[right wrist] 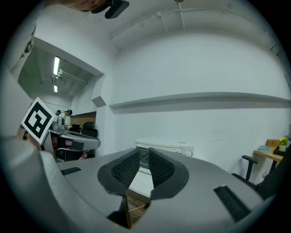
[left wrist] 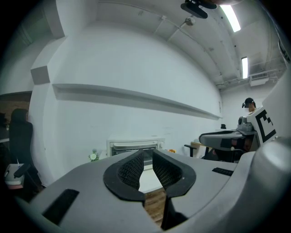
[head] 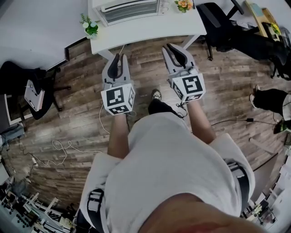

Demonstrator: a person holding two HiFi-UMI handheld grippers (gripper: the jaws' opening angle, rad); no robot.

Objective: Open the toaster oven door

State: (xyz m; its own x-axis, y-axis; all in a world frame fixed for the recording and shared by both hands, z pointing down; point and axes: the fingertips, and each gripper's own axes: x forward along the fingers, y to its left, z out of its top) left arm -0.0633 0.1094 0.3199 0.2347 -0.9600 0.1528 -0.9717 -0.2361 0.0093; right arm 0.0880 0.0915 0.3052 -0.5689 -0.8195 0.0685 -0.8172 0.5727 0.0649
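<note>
**A:** Where is the oven on that white rectangular table (head: pixel 150 28)?

**B:** The white box-shaped toaster oven (head: pixel 129 9) sits at the table's far side, about mid-width, with its front facing the person. Its door looks shut, upright against the body.

**A:** What's to the left of it?

**B:** At the table's near left corner there is a small green potted plant with white flowers (head: pixel 89 26). Right of the oven, at the table's far side, is a small pot of orange flowers (head: pixel 183 4).

**A:** And the grippers?

**B:** Both are over the brown wood-plank floor (head: pixel 77 109), just short of the table's near edge and pointing toward the table. The grey left gripper (head: pixel 117 58) is in front of the table's left half. Its black ribbed pads (left wrist: pixel 129 168) stand a little apart with nothing between them, and only the oven and tabletop show through the gap. The grey right gripper (head: pixel 172 48) is in front of the table's right half, also slightly parted and empty.

**A:** Is either touching the table?

**B:** Neither. Both are near the table but apart from it, and well apart from the oven.
</note>
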